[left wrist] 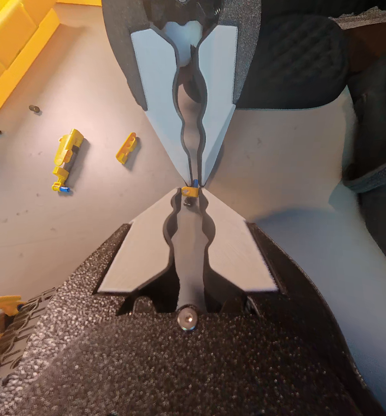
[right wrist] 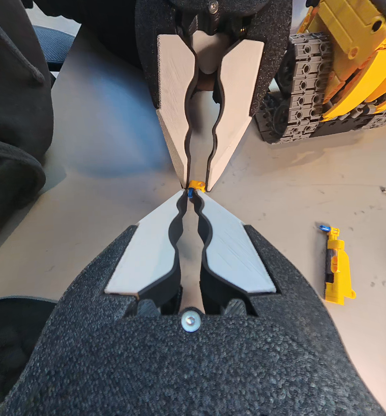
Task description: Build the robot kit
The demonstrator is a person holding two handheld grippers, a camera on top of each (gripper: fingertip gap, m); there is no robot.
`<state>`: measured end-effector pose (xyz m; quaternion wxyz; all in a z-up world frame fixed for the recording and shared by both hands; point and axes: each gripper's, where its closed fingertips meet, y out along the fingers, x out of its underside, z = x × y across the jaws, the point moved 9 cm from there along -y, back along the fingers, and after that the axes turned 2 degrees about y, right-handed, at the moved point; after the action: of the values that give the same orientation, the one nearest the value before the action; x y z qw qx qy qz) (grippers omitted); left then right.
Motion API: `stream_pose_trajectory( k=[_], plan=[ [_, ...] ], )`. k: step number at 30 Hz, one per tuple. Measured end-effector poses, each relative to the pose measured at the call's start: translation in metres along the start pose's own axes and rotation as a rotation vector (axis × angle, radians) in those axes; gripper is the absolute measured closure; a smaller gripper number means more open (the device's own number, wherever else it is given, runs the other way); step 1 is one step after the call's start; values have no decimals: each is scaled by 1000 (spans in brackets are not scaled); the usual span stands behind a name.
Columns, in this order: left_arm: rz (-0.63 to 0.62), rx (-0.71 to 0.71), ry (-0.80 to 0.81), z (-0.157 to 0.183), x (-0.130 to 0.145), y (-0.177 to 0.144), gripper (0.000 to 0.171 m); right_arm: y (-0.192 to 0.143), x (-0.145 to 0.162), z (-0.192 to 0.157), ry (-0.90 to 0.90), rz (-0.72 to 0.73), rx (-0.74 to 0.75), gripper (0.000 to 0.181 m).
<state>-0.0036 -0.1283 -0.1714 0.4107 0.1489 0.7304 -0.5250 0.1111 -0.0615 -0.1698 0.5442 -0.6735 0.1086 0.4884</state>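
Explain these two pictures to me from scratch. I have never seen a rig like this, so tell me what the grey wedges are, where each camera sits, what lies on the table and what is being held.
The grey wedges are the fingers of two hand-held pincers; a person works one with each hand. Each picture comes from a camera on one pincer, looking along its fingers, so the other pincer appears opposite, tip to tip.

In the left wrist view, the left gripper pinches a small yellow connector. In the right wrist view, the right gripper pinches a blue pin that sticks into that connector.

On the grey table lie a yellow assembly, a small yellow beam and a yellow tracked toy vehicle. A yellow bin stands at the far edge.
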Motion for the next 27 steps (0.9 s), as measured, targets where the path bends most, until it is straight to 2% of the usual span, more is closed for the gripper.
stream_pose_trajectory(
  k=[7, 13, 27],
  plan=[
    [9, 22, -14, -2, 1, 0, 158, 1, 1, 2, 59, -9, -21, 177],
    [-35, 45, 4, -1, 1, 6, 158, 6, 4, -3, 19, -78, -4, 176],
    [-21, 52, -6, -5, 4, 3, 158, 8, 1, -2, 50, -82, 23, 176]
  ],
)
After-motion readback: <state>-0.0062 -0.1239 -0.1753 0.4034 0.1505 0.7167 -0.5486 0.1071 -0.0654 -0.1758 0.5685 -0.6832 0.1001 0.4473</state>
